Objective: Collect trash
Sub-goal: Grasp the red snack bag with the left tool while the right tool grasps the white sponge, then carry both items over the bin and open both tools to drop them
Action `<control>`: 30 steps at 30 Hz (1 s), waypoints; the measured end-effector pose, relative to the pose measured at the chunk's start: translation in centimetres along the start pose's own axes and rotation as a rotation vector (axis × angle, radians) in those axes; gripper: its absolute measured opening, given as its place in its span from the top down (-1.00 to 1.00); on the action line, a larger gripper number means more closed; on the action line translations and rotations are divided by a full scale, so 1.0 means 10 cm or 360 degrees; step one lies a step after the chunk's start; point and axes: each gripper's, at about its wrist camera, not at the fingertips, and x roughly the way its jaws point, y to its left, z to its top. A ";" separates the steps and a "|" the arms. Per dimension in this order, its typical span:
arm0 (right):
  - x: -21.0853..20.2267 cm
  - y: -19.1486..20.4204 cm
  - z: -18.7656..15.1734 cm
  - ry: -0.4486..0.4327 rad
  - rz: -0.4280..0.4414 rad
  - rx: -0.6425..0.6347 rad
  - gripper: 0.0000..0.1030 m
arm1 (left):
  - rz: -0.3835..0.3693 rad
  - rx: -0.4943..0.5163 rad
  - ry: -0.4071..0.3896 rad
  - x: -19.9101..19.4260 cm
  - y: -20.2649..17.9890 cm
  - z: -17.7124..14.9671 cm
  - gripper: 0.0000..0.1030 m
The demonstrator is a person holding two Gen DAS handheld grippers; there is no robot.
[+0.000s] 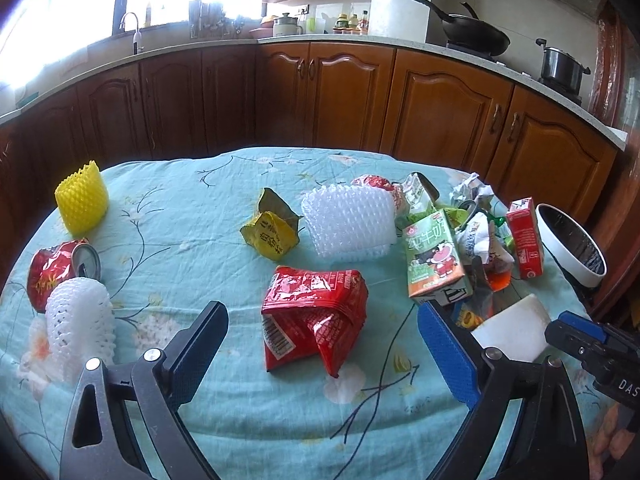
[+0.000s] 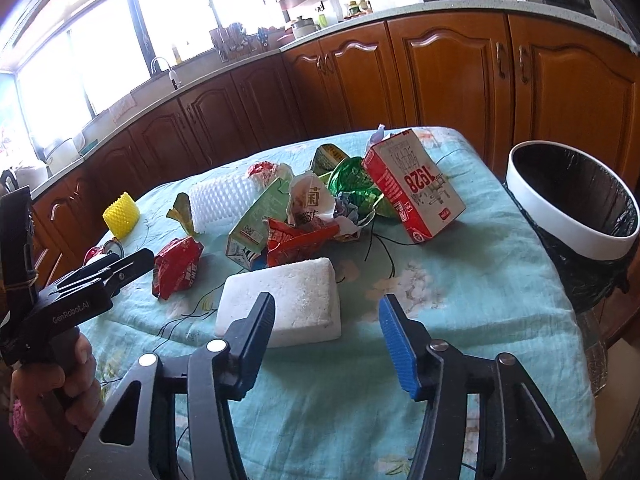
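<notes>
My left gripper point(image 1: 320, 344) pointed forward and downward, its two fingers spread wide with nothing pressed between the pads. One finger point(image 1: 198, 344) was black on its visible side and the other showed a blue ribbed pad. My right gripper point(image 2: 326, 344) also tilted downward, jaws parted to a middling gap, gripping nothing. From the right wrist view, my left hand point(image 2: 60, 384) was wrapped around the left gripper's black handle at the far left edge. From the left wrist view, the right gripper's tip showed at the right edge.
</notes>
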 end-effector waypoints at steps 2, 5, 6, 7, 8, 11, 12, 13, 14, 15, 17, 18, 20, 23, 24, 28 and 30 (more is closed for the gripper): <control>0.08 0.00 0.01 0.0045 0.0026 0.0017 -0.02 | -0.0010 -0.0009 0.0041 0.13 0.03 0.04 -0.86; 0.17 0.02 0.02 0.0096 0.0071 0.0018 0.14 | 0.0011 0.0013 0.0071 0.29 0.03 0.04 -0.84; 0.19 0.03 0.01 0.0112 0.0081 0.0009 0.33 | 0.0010 0.0022 0.0081 0.35 0.03 0.04 -0.69; 0.20 0.04 0.00 0.0115 0.0076 0.0000 0.33 | -0.0003 0.0028 0.0101 0.40 0.03 0.04 -0.41; 0.20 0.04 -0.01 0.0109 0.0074 -0.0010 0.37 | -0.0022 0.0029 0.0124 0.45 0.04 0.04 -0.25; 0.13 0.00 0.00 0.0084 0.0086 0.0002 0.66 | -0.0031 0.0049 0.0109 0.48 0.03 0.03 0.06; 0.11 -0.03 0.00 0.0079 0.0100 0.0014 0.72 | -0.0043 0.0053 0.0104 0.46 0.02 0.02 0.12; 0.08 -0.04 0.01 0.0076 0.0113 0.0021 0.74 | -0.0062 0.0050 0.0095 0.43 0.02 0.01 0.15; 0.07 -0.04 0.01 0.0069 0.0117 0.0022 0.77 | -0.0072 0.0049 0.0083 0.39 0.02 0.00 0.16; 0.04 -0.04 0.01 0.0059 0.0124 0.0020 0.79 | -0.0080 0.0054 0.0072 0.33 0.00 -0.02 0.18; -0.02 -0.02 0.00 0.0033 0.0123 -0.0004 0.81 | -0.0104 0.0057 0.0052 0.22 -0.03 -0.06 0.19; -0.06 -0.01 -0.01 0.0018 0.0123 -0.0017 0.82 | -0.0124 0.0051 0.0044 0.16 -0.04 -0.07 0.20; -0.15 0.00 -0.01 -0.0016 0.0103 -0.0044 0.83 | -0.0173 0.0046 0.0033 0.06 -0.08 -0.07 0.20; -0.30 -0.05 0.03 -0.0074 0.0081 -0.0048 0.84 | -0.0243 0.0063 0.0007 -0.09 -0.19 -0.07 0.20; -0.35 -0.08 0.04 -0.0095 0.0071 -0.0043 0.85 | -0.0272 0.0071 0.0001 -0.13 -0.23 -0.06 0.20; -0.51 -0.27 0.07 -0.0156 0.0018 -0.0005 0.86 | -0.0382 0.0121 0.0001 -0.23 -0.44 -0.03 0.20; -0.57 -0.37 0.07 -0.0174 0.0003 0.0032 0.87 | -0.0421 0.0154 0.0001 -0.25 -0.55 -0.01 0.20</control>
